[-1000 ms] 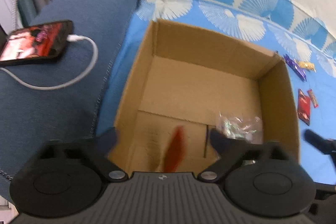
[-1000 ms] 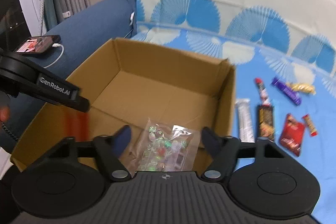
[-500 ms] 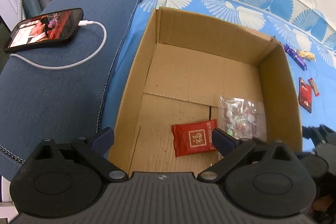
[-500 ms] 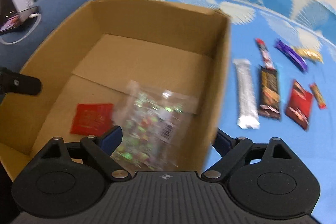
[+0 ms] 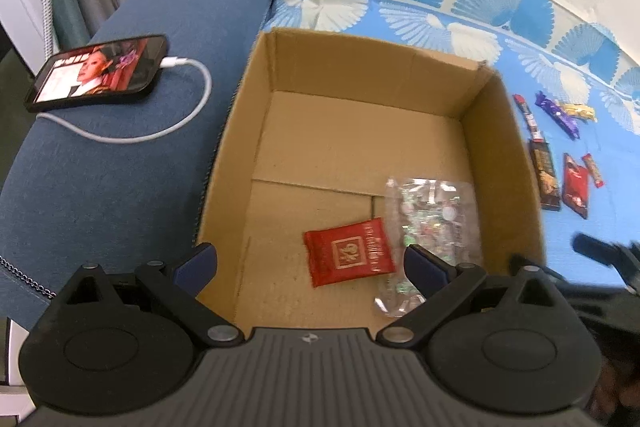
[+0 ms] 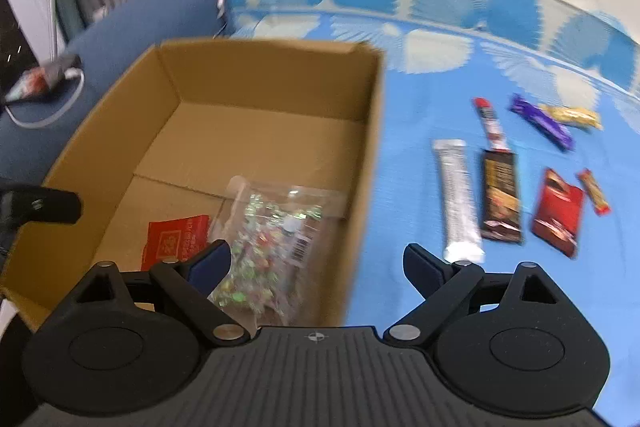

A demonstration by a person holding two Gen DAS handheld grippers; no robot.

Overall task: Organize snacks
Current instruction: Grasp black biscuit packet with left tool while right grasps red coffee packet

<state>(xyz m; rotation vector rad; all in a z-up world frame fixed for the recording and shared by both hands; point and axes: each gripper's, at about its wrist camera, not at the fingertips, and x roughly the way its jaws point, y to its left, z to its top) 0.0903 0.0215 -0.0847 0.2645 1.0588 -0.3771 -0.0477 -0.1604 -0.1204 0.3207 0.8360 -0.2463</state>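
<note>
Cardboard box (image 5: pixel 256 131) sits open on the blue fan-patterned cover (image 6: pixel 400 131), hard against the blue sofa arm (image 5: pixel 140 147). Inside it, near the front wall, you have a red packet (image 5: pixel 348 253) lying flat, with a clear bag of wrapped sweets (image 5: pixel 430 215) touching its right edge.

Your left gripper (image 5: pixel 310 263) hangs over the box's near edge, jaws spread wide and holding nothing. Your right gripper (image 6: pixel 316 263) straddles the box's right wall, jaws likewise spread and empty.

Outside the box, to its right on the cover, lie the remaining snacks: a silver stick pack (image 6: pixel 458 197) nearest the wall, a dark brown bar (image 6: pixel 500 195) just beside it, a slim red-and-white stick (image 6: pixel 490 123) beyond that, a dark red packet (image 6: pixel 558 217), a small red-and-gold bar (image 6: pixel 594 191), a purple bar (image 6: pixel 542 121) and a gold wrapper (image 6: pixel 572 115).

A phone (image 5: pixel 98 73) with its screen lit rests on the sofa arm, white cable (image 5: pixel 172 119) plugged in.
</note>
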